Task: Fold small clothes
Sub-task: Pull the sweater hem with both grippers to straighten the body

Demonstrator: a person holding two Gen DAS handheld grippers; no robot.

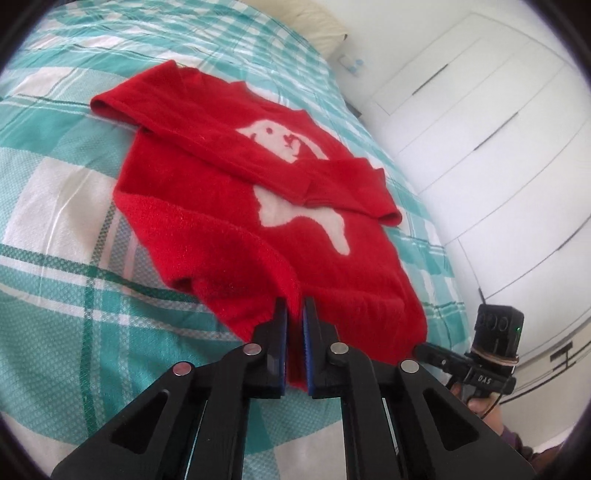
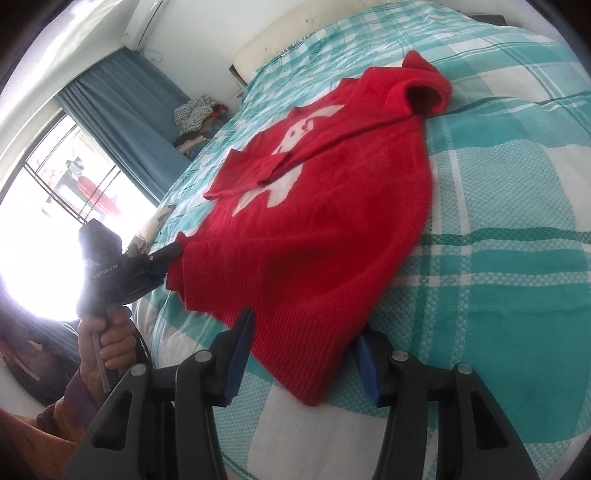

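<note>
A small red sweater (image 1: 236, 206) with a white dog figure lies flat on the bed, both sleeves folded across its chest. My left gripper (image 1: 294, 306) is shut on the sweater's hem at one bottom corner. In the right wrist view the sweater (image 2: 332, 229) spreads ahead, and my right gripper (image 2: 306, 332) is open with its jaws on either side of the other hem corner, not closed on it. The left gripper also shows in the right wrist view (image 2: 177, 251), pinching the hem. The right gripper shows in the left wrist view (image 1: 424, 349) at the hem's edge.
The bed has a teal and white plaid cover (image 1: 66, 229). White wardrobe doors (image 1: 480, 129) stand beside the bed. A pillow (image 2: 295, 33) lies at the head. Blue curtains (image 2: 133, 122), a window and a pile of clothes (image 2: 195, 118) are on the other side.
</note>
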